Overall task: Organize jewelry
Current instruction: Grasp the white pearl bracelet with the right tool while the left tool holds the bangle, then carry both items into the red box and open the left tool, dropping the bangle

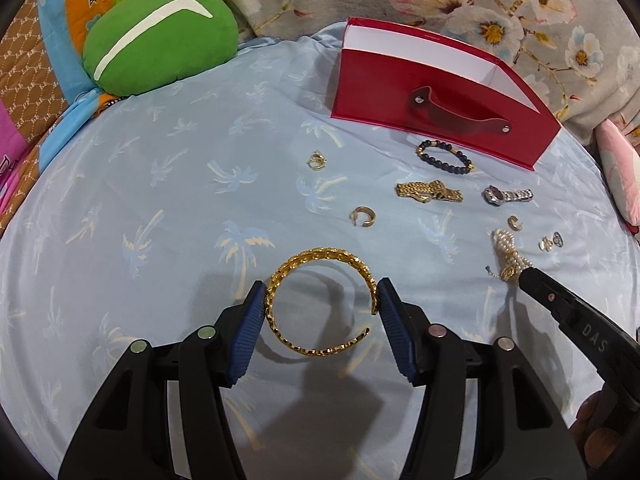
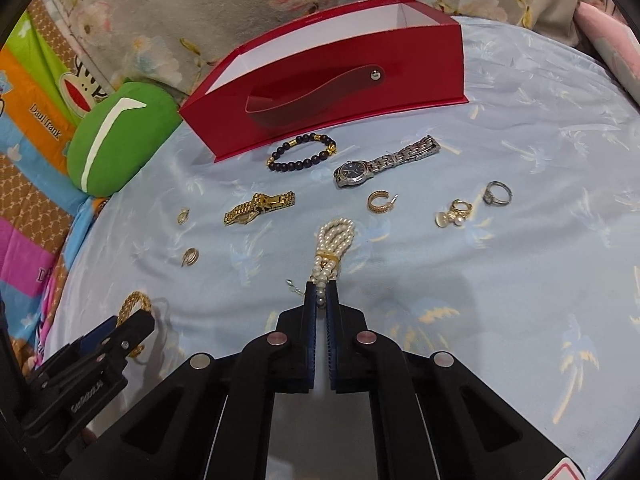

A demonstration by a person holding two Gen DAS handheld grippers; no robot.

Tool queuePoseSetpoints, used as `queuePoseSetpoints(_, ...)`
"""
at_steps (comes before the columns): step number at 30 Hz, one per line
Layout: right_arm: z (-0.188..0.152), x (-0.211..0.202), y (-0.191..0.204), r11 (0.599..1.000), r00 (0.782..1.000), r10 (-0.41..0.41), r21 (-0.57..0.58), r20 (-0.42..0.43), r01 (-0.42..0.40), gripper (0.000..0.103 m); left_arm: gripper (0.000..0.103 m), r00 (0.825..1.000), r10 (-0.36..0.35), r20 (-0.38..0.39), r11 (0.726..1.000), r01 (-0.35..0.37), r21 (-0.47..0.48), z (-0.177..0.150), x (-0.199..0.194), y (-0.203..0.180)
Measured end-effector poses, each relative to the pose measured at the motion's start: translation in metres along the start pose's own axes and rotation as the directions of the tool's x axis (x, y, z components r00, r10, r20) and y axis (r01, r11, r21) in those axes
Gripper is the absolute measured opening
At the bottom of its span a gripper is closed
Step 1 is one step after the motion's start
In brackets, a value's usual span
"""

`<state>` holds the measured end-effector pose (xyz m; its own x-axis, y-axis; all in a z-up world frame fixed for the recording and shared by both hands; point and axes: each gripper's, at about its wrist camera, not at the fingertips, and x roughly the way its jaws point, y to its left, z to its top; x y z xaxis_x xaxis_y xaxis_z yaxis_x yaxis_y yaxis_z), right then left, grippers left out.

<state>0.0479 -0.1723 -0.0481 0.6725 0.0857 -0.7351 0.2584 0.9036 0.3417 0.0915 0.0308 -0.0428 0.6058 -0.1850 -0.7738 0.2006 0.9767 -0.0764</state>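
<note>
My left gripper [image 1: 320, 300] is shut on a gold chain bangle [image 1: 280, 276], its blue pads [image 1: 250, 336] pressing both sides; the bangle's shadow falls on the blue sheet below. My right gripper [image 2: 321, 300] is shut on the near end of a pearl bracelet [image 2: 334, 240], which lies on the sheet ahead of it. The pearls also show in the left wrist view [image 1: 506, 250]. An open red box [image 1: 432, 92] with a white inside stands at the back; it also shows in the right wrist view [image 2: 328, 80].
On the sheet lie a black bead bracelet [image 2: 302, 152], a silver watch [image 2: 384, 162], a gold watch [image 2: 258, 206], gold hoop earrings [image 2: 380, 202] and several rings [image 2: 496, 194]. A green cushion [image 1: 160, 36] sits at the back left. Floral fabric [image 1: 520, 8] lies behind the box.
</note>
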Motion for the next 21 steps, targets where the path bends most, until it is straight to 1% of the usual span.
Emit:
queuePoseSetpoints(7,-0.001,-0.055,0.001,0.999,0.995,0.044,-0.032,0.084,-0.041,0.004,0.055,0.999,-0.021,0.034,0.999,0.020,0.028,-0.001,-0.025,-0.011)
queuePoseSetpoints(11,0.001,-0.086,0.005,0.997,0.989,0.061,-0.056,0.137,-0.053,0.004,0.055,0.997,-0.032,0.067,0.999,0.029,0.044,0.004,-0.044,-0.016)
queuePoseSetpoints(14,0.006,-0.102,0.007,0.996,0.984,0.076,-0.065,0.163,-0.066,0.004,0.055,0.995,-0.037,0.095,0.998,0.032,0.058,0.011,-0.059,-0.021)
queuePoseSetpoints(17,0.015,-0.118,0.009,0.995,0.977,0.084,-0.077,0.195,-0.070,0.004,0.055,0.992,-0.045,0.118,0.997,0.038,0.067,0.021,-0.073,-0.024)
queuePoseSetpoints(19,0.027,-0.127,0.008,0.994,0.972,0.089,-0.084,0.216,-0.073,0.004,0.055,0.989,-0.055,0.137,0.996,0.044,0.079,0.032,-0.082,-0.027)
queuePoseSetpoints(21,0.042,-0.133,0.008,0.993,0.966,0.088,-0.093,0.242,-0.067,0.004,0.055,0.984,-0.049,0.169,0.995,0.033,0.096,0.045,-0.091,-0.031)
